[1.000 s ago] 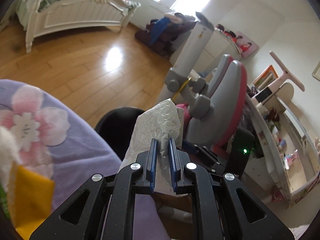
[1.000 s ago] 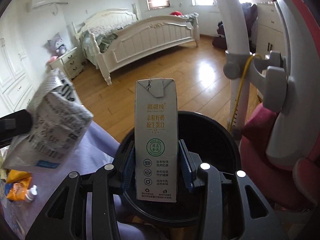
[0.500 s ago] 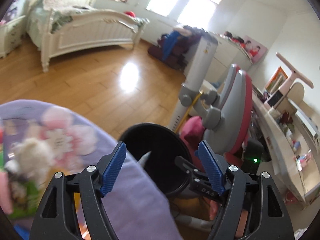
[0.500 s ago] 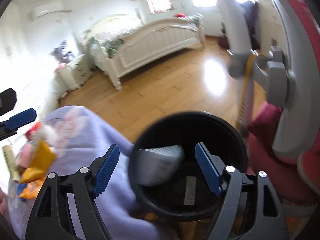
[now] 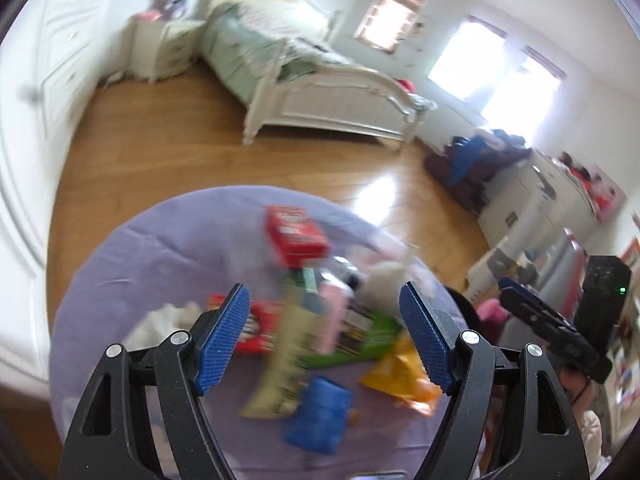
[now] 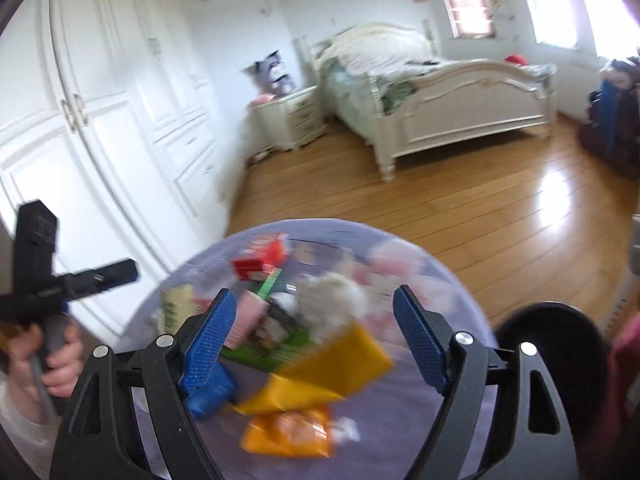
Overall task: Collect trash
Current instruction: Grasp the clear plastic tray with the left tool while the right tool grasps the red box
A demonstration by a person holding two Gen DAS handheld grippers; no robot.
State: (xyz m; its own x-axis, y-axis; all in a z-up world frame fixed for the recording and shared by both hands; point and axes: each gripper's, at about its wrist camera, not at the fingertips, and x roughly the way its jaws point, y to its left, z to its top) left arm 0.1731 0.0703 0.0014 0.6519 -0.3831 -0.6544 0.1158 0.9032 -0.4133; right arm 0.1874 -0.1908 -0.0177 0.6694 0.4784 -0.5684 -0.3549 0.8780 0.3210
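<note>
A round table under a purple cloth (image 5: 140, 248) holds a blurred heap of trash: a red box (image 5: 294, 234), a green wrapper (image 5: 360, 340), a yellow bag (image 5: 400, 372), a blue packet (image 5: 320, 412) and crumpled white tissue (image 5: 160, 320). My left gripper (image 5: 322, 292) hangs open above the heap with nothing between its fingers. My right gripper (image 6: 313, 294) is over the same table (image 6: 384, 424); its jaws are opening and are empty, above the yellow bag (image 6: 344, 356) and an orange packet (image 6: 288, 432). The black bin (image 6: 548, 344) stands at the table's right edge.
A white bed (image 6: 440, 100) and nightstand (image 6: 292, 120) stand at the far side of the wooden floor (image 6: 480, 208). White wardrobes (image 6: 100, 120) line the left wall. A hand (image 6: 60, 356) holds the other gripper at the left. A desk and chair crowd the right (image 5: 560, 248).
Both grippers let go of their trash over the black bin, the silver packet and the milk carton, and opened wide. Both then swung left and up, back over the table's heap.
</note>
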